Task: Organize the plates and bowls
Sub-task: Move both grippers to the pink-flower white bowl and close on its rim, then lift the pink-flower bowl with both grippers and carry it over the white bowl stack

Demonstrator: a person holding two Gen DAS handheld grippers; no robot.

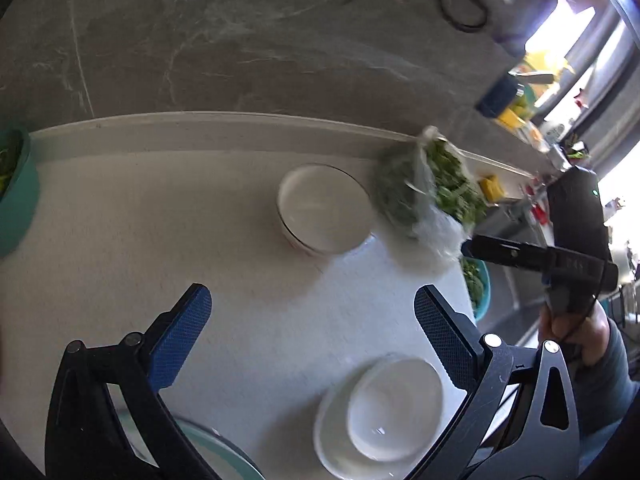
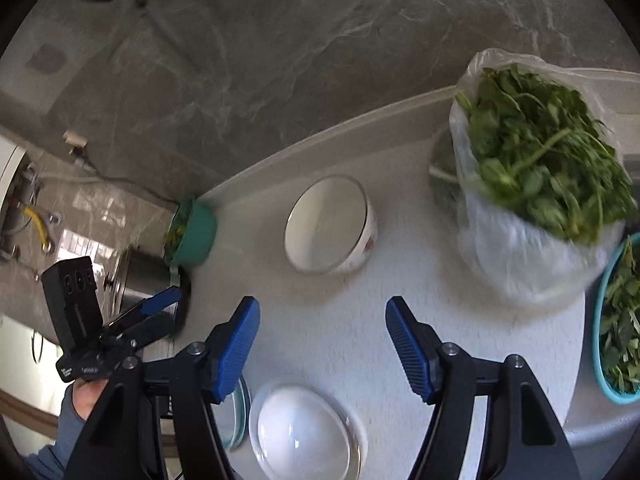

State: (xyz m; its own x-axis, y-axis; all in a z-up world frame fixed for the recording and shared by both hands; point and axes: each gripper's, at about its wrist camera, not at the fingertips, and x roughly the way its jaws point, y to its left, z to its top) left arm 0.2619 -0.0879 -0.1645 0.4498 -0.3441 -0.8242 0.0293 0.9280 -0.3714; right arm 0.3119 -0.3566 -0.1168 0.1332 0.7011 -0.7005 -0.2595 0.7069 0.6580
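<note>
The bowl (image 2: 330,226) sits alone mid-counter (image 2: 360,320) beside the bag of greens (image 2: 536,176); both my grippers' fingers (image 2: 236,350) spread empty; a careless reach could topple that bag.

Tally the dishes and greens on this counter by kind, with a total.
White dishes: 3, a lone bowl, plus an inner bowl nested in an outer dish
Teal bowls of greens: 2, left teal bowl, right teal bowl
Clear teal-rimmed dish: 1
Bag of greens: 1
Total: 7
</note>
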